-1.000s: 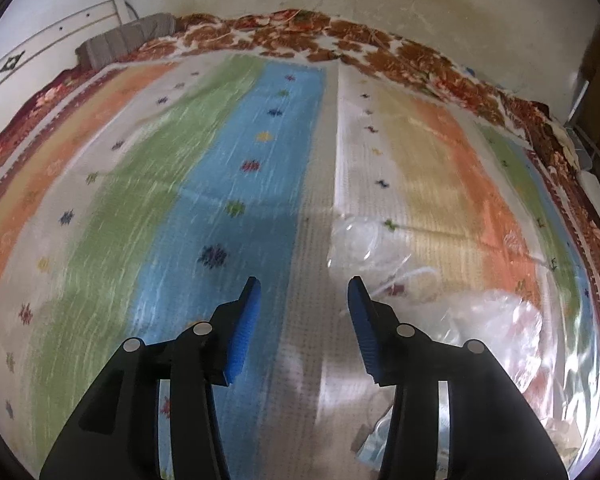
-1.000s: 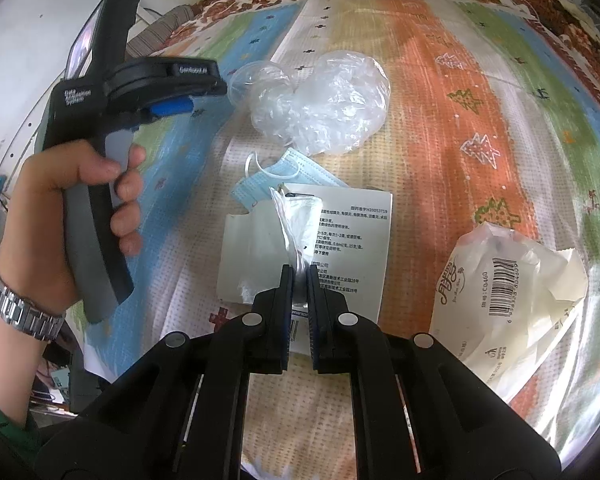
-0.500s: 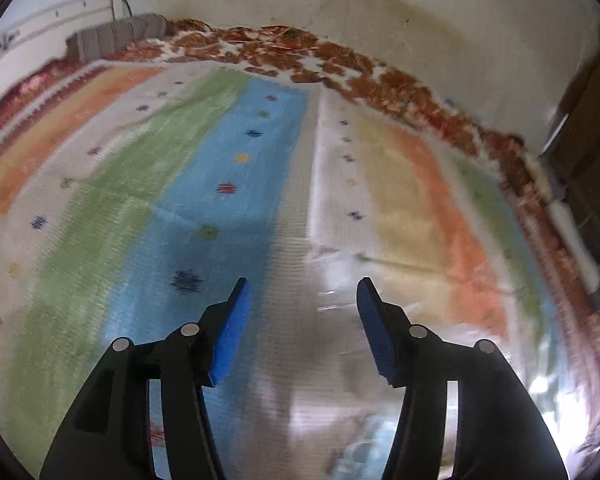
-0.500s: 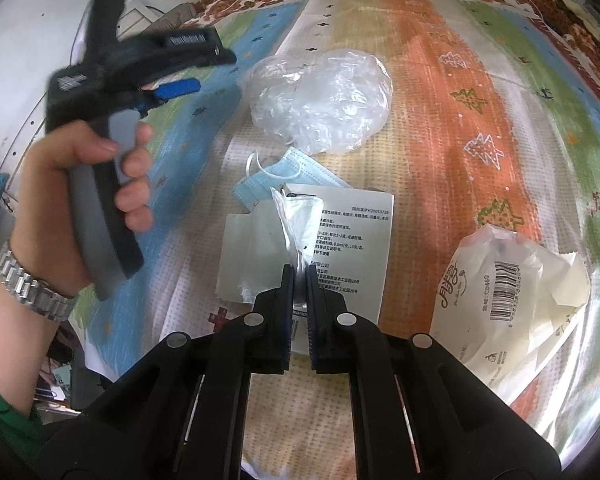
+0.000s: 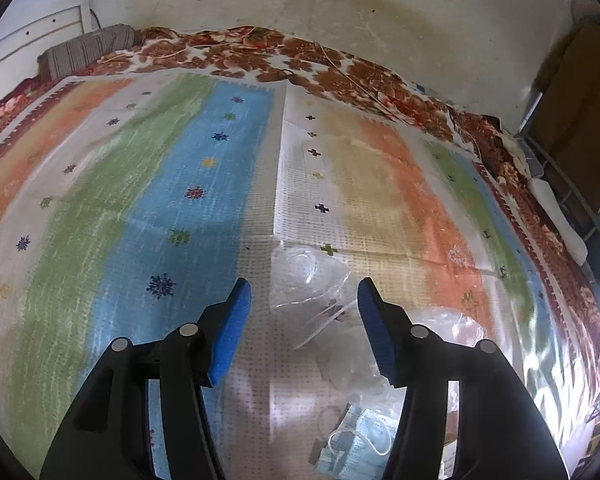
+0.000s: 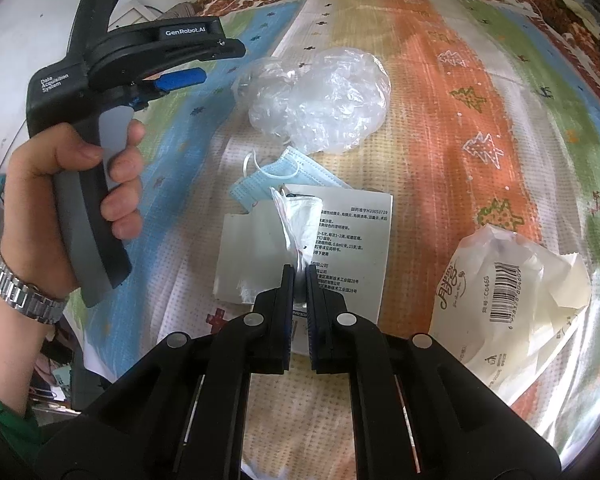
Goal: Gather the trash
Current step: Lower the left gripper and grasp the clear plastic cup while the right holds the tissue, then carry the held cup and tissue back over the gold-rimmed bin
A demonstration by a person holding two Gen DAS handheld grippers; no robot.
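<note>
My right gripper (image 6: pixel 299 276) is shut on a white plastic bag (image 6: pixel 296 220) and holds it over a white printed leaflet (image 6: pixel 352 248). A blue face mask (image 6: pixel 278 174) lies just beyond, and a crumpled clear plastic bag (image 6: pixel 320 96) farther up. A cream wrapper with a barcode (image 6: pixel 508 296) lies at the right. My left gripper (image 5: pixel 303 300) is open and empty, above the clear plastic (image 5: pixel 308 276); the mask (image 5: pixel 364 440) shows below it. The left gripper also shows in the right wrist view (image 6: pixel 188 76), held by a hand.
Everything lies on a striped, colourful mat (image 5: pixel 180 184) over a floral blanket (image 5: pixel 340 72). A rolled grey cloth (image 5: pixel 88 50) sits at the far left corner. A metal frame (image 5: pixel 560 184) stands at the right edge.
My left gripper swung away and came back over the clear plastic, with its jaws a little wider. My right gripper stayed shut on the white bag.
</note>
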